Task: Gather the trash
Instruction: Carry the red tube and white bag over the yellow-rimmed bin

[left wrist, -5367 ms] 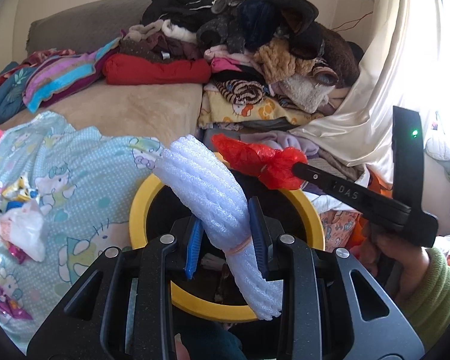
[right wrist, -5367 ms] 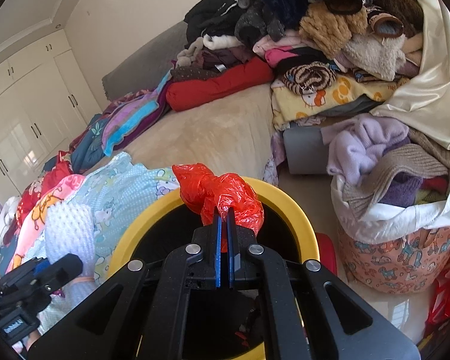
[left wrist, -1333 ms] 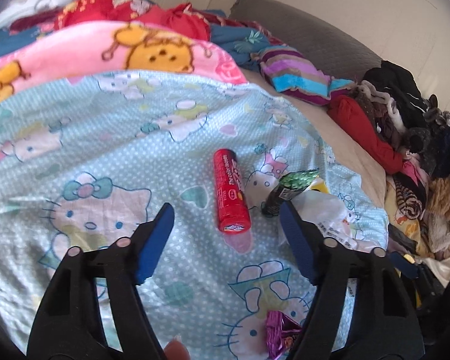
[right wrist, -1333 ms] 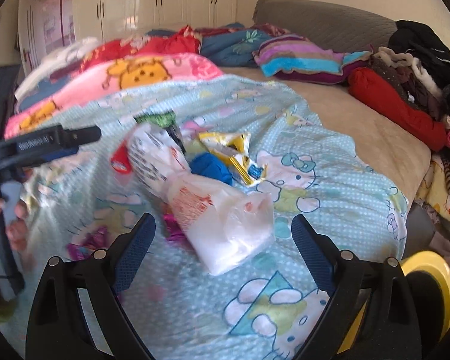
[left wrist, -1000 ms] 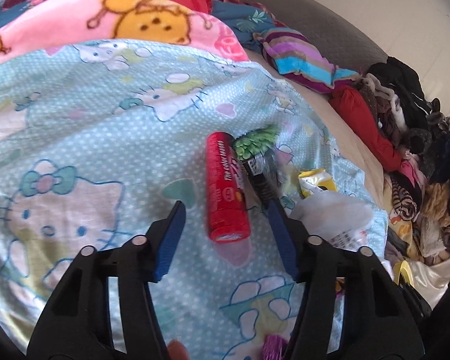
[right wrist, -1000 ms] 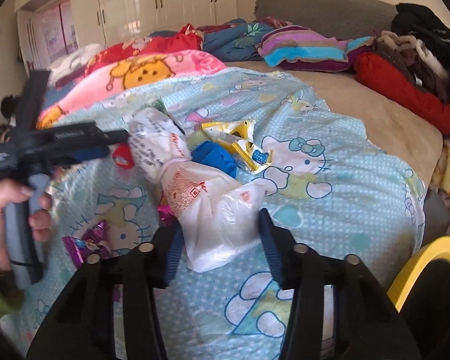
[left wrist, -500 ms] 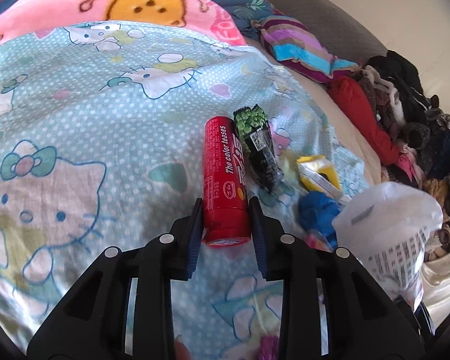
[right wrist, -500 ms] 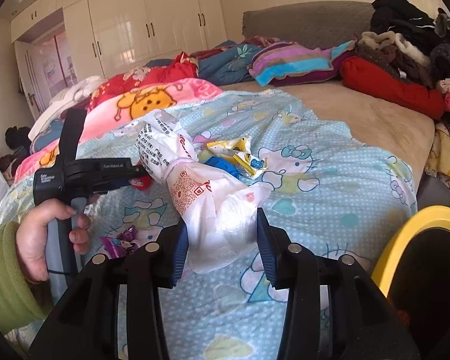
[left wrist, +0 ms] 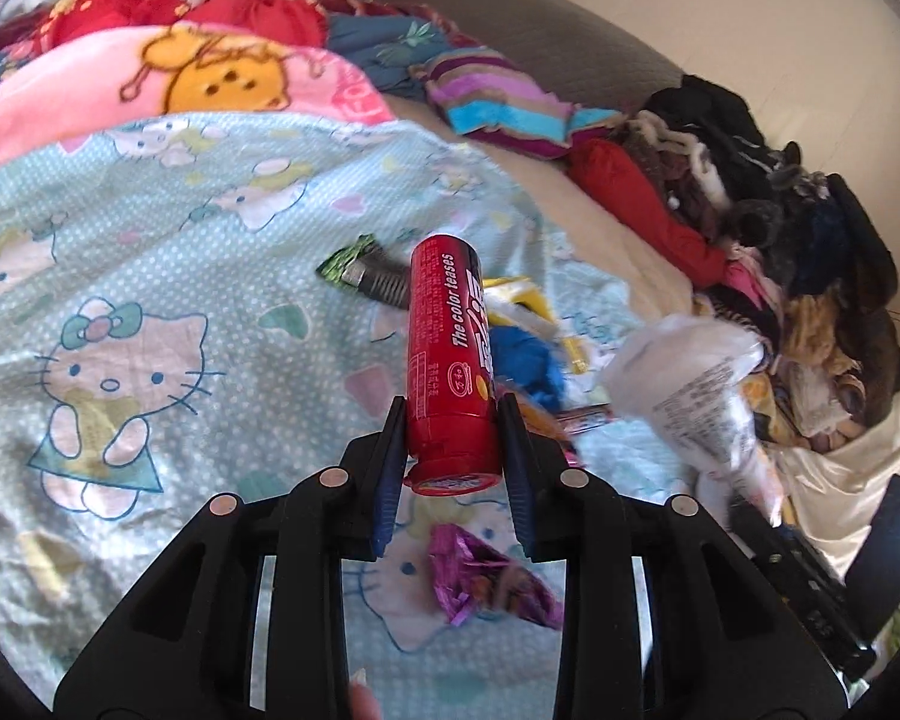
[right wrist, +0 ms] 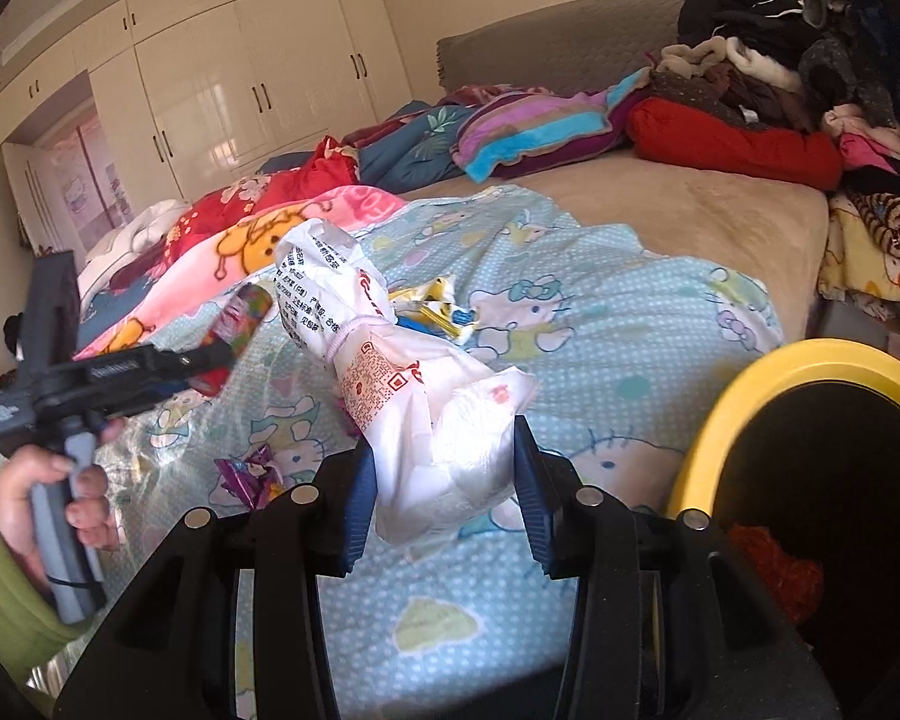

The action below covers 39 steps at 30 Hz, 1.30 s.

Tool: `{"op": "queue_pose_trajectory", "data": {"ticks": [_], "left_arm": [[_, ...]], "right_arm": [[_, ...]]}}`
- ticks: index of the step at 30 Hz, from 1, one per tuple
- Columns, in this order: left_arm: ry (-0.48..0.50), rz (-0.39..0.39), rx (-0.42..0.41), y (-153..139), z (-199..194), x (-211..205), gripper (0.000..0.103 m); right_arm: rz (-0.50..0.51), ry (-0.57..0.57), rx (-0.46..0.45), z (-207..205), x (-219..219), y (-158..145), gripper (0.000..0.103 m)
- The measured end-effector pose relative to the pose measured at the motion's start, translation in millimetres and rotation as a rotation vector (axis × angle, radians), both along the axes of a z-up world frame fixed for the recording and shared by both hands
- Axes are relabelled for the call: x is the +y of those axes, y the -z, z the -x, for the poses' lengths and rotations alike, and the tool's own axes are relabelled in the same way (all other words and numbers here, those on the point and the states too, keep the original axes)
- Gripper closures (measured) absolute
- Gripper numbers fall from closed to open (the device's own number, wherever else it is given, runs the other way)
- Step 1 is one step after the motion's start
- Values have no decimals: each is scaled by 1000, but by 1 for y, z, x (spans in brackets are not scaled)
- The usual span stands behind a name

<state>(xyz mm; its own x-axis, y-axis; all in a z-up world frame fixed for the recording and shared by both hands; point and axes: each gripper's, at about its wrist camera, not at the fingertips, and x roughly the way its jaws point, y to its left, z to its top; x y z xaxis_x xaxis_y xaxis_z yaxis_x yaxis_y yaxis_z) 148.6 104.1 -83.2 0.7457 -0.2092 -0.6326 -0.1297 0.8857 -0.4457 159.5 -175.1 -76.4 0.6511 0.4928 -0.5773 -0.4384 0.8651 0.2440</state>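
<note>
A red tube is clamped by the left gripper, its long axis running straight ahead. A white bag is gripped in the right gripper. The yellow-rimmed bin is seen nearest the right hand, just beside its jaws.

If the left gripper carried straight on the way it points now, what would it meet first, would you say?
Probably the loose wrappers on the blue quilt: the left gripper, shut on the red tube, aims toward the green-ended wrapper, though depth is unclear.

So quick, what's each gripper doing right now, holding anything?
Left gripper: closed on the red tube, lifted off the blanket.
Right gripper: closed on the white plastic bag.
</note>
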Motion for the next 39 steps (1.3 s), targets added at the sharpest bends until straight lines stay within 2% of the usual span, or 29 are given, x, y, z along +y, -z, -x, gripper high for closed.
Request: {"op": "queue_pose_trajectory", "data": {"ticks": [7,20,39], "left_arm": [[40,-15,-60,-27,8,-19,80],[115,-40,-134,-58,18,-56,80],[233,-65,-174,-81,29,-114,80]], "right_arm": [[-1,21,-6,7,-12,-5,63],[-13,65,-50,24,-40,-28,63],[-53,225,-81,33,-111,-44,63]]}}
